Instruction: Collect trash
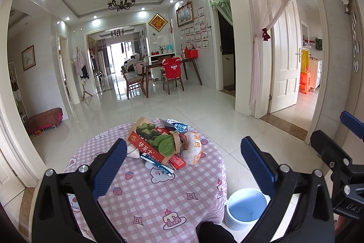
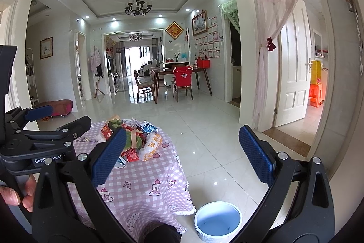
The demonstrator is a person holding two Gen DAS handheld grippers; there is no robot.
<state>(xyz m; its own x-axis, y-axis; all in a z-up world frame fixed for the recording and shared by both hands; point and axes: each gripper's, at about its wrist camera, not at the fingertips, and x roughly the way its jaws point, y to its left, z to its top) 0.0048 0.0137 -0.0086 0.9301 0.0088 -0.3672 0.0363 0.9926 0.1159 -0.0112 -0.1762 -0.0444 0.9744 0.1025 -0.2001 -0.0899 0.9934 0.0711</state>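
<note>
Hovering spread grippers point(image 1: 184, 165) point(image 2: 182, 156) above trash pile point(image 1: 163, 143).

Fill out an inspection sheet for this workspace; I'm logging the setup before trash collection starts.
Surface: round table with pink checked cloth.
Job's things: pile of wrappers on the table's far half; light blue bin on the floor right of the table, looks empty.
Clutter: nothing seen beyond the pile.
Grippers: left gripper and right gripper both open, holding nothing.
Cables: nothing seen.
Surroundings: tiled floor, dining table with chairs beyond.
</note>
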